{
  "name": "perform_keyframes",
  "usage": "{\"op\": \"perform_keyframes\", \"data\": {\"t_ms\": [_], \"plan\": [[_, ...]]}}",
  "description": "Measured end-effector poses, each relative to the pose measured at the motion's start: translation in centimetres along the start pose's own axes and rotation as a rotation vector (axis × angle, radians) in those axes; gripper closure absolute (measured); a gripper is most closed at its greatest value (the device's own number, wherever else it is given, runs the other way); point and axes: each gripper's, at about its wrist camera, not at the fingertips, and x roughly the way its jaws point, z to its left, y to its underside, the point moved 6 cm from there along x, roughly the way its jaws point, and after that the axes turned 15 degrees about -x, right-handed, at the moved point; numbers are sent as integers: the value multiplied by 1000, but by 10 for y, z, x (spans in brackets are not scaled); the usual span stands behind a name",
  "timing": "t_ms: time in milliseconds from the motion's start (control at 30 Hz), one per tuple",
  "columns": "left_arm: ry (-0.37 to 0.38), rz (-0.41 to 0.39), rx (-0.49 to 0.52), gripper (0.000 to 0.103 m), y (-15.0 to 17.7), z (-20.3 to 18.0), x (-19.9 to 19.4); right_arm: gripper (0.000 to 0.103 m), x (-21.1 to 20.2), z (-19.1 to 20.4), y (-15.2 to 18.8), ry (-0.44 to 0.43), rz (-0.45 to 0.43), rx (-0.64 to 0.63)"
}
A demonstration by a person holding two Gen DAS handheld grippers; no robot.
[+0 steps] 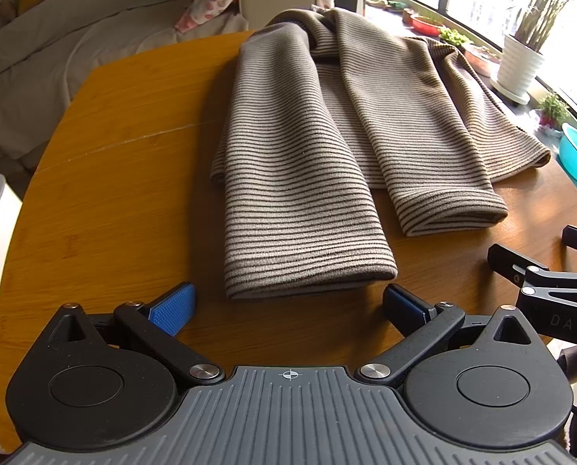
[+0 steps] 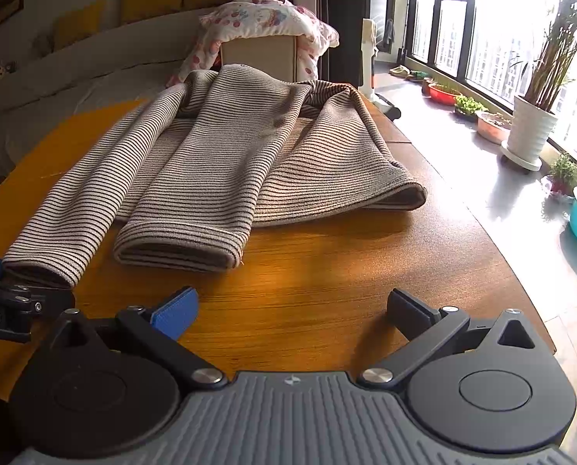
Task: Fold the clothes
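Two sleeves hide most of the striped sweater [image 1: 366,116] body lying on your desk [image 1: 114,155]. Your left tongs [image 1: 288,308] gape wide, one cuff at 12 o'clock; your right tongs [image 2: 292,310] gape wide, the other cuff at 11.

Each gripper, left gripper [image 1: 288,302] and right gripper [image 2: 292,308], has a grey ribbed housing, two black round discs, black linkage arms with silver pivot screws, and blue textured finger pads [image 1: 174,308]. A crosshair mark [image 1: 291,374] sits centrally on the left housing.
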Motion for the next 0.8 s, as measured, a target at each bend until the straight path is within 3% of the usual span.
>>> {"op": "perform_keyframes", "data": {"t_ms": [667, 800], "plan": [[5, -2, -3, 0, 0, 0, 0, 0, -3, -2, 3, 8, 1, -39], [62, 0, -39, 0, -6, 5, -4, 0, -3, -2, 5, -16, -18, -41]]}}
